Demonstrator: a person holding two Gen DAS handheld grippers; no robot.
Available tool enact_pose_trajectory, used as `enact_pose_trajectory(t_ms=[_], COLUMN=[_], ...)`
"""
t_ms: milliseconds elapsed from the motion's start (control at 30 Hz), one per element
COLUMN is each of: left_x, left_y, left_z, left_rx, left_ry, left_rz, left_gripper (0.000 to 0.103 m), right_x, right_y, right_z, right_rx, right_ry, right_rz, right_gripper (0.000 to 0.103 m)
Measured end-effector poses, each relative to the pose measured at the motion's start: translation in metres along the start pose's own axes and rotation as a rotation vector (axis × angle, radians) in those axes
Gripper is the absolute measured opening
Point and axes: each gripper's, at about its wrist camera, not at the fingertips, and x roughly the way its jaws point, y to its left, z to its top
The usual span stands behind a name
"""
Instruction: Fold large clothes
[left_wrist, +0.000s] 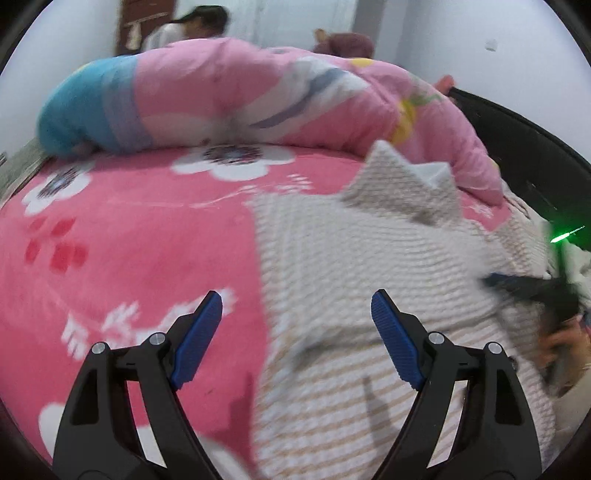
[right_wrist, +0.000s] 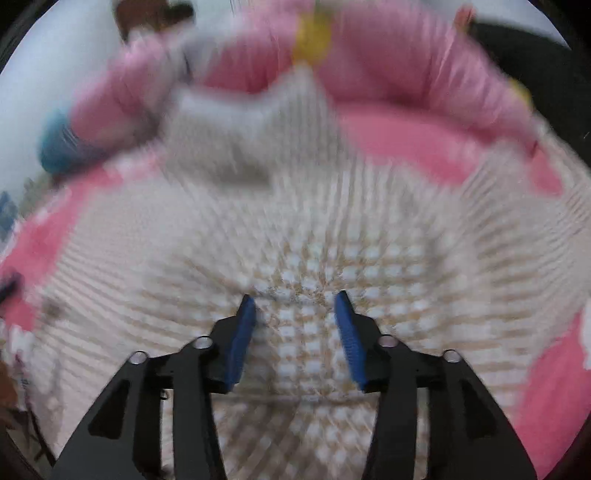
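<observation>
Left wrist view: we hold the left gripper (left_wrist: 297, 306) above a bed whose pink sheet (left_wrist: 129, 236) carries white flower prints. Its jaws stand wide apart, with nothing between the blue pads (left_wrist: 199, 339); the left pad is over the sheet and the right pad is over the garment (left_wrist: 351, 258). The garment, a cream and beige checked knit, lies spread on the sheet, covering the sheet's right part. One corner of the garment (left_wrist: 402, 177) is raised in a peak at its far edge, just in front of the quilt (left_wrist: 229, 99). The quilt, pink with a blue end, is bunched along the far side of the sheet. At the right edge of the garment we see the right gripper (left_wrist: 524, 284), dark and blurred, with a hand (left_wrist: 561, 343) below it. Beyond the quilt a person (left_wrist: 192, 29) is partly visible, and a dark plush toy (left_wrist: 347, 42) sits to the right.

Right wrist view (strongly blurred): the right gripper (right_wrist: 295, 306) points down at the garment (right_wrist: 314, 240), which fills most of the view. Its jaws are parted, and we see the checked fabric in the gap; the pads (right_wrist: 242, 339) do not press on it. The quilt (right_wrist: 388, 62) lies beyond the garment.
</observation>
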Motion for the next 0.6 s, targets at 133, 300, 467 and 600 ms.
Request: enact_pose_trajectory(t_ms=[133,300,467,600], left_x=[0.037,0.089,0.119,0.118], left_y=[-0.039,-0.061,-0.061,-0.067], left_z=[0.033,0.034,0.005,0.001], left_rx=[0.038,0.044,0.056,0.072], left_ry=[0.044,0.111,0.15,0.14], left_rz=[-0.018,0.013,0.088,0.099], left_gripper=[0.08,0.08,0.081,0.082], right_x=[-0.021,-0.055,-0.017,-0.055], right_y=[0.003,-0.002,-0.016,-0.035], right_z=[0.01,-0.002,-0.021,-0.015], right_rx=[0.019,-0.026,-0.038,0.027], right_ry=[0.012,-0.089,0.004,-0.039], right_rz=[-0.009,-0.028,-0.038,0.05], right_gripper=[0.058,0.082,0.086,0.086])
